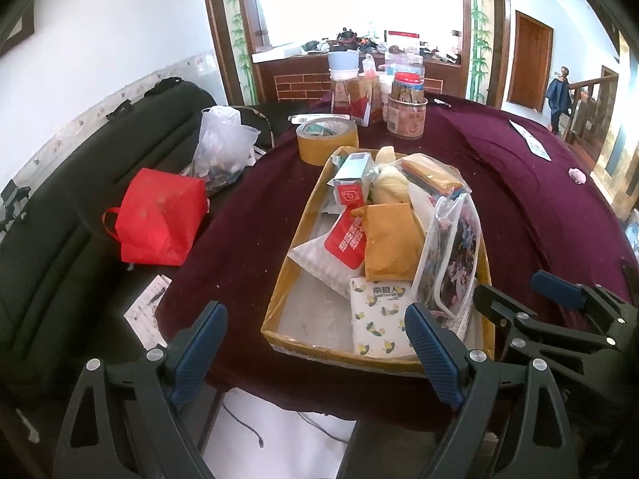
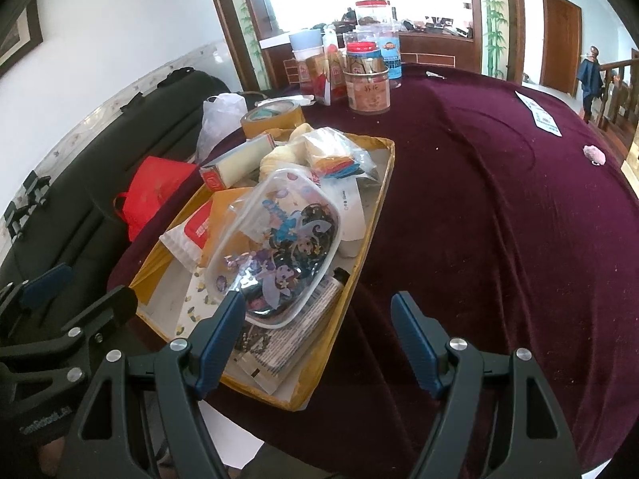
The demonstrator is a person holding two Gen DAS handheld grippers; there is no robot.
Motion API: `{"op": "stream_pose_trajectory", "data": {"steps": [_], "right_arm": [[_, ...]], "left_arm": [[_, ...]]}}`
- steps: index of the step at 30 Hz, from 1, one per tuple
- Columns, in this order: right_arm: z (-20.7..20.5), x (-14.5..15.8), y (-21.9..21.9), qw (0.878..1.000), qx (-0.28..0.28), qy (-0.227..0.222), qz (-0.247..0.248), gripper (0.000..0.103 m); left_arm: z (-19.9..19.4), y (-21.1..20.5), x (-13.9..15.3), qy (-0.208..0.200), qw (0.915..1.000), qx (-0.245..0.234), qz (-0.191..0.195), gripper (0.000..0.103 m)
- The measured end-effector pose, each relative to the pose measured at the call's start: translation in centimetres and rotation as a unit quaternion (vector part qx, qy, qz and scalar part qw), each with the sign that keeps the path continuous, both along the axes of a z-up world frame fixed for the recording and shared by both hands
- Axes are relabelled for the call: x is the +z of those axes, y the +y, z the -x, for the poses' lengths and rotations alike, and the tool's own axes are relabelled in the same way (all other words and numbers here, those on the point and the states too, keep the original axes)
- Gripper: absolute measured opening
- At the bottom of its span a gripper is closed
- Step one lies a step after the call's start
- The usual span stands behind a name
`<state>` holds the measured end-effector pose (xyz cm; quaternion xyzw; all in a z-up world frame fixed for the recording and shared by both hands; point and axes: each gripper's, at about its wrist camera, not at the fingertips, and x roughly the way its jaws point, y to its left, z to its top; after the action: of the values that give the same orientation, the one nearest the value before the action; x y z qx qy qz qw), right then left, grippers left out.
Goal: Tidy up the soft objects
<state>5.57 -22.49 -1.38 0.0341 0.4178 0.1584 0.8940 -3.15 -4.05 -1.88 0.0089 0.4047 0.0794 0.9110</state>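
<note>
My left tool (image 1: 315, 353) hangs with its fingers spread apart, gripping nothing, at the near end of the yellow cardboard tray (image 1: 279, 291). My right tool (image 2: 317, 339) is likewise spread and empty, its left finger over the tray's near corner. The tray sits on the maroon tabletop (image 2: 499, 219), heaped with soft items: a clear cartoon pouch (image 2: 279, 247), a yellow packet (image 1: 387, 239), a tissue pack (image 1: 379, 327).
</note>
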Motion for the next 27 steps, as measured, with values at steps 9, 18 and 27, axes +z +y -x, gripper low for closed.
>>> {"op": "stream_pose_trajectory", "data": {"steps": [9,18,27], "right_arm": [[-0.2,-0.1,-0.7,1.000,-0.012,0.003,-0.013,0.075],[-0.3,-0.2,-0.5,1.000,-0.008,0.007,-0.014,0.075],[-0.2,-0.3,-0.1,1.000,-0.010,0.010,-0.012,0.075]], "left_arm": [[-0.3,0.0,-0.3,0.010,0.9999,0.004,-0.002,0.093],[-0.4,-0.1,-0.5,0.011,0.9999,0.003,-0.008,0.093],[-0.7,0.0,-1.0,0.016,0.9998,0.004,-0.008,0.093]]}}
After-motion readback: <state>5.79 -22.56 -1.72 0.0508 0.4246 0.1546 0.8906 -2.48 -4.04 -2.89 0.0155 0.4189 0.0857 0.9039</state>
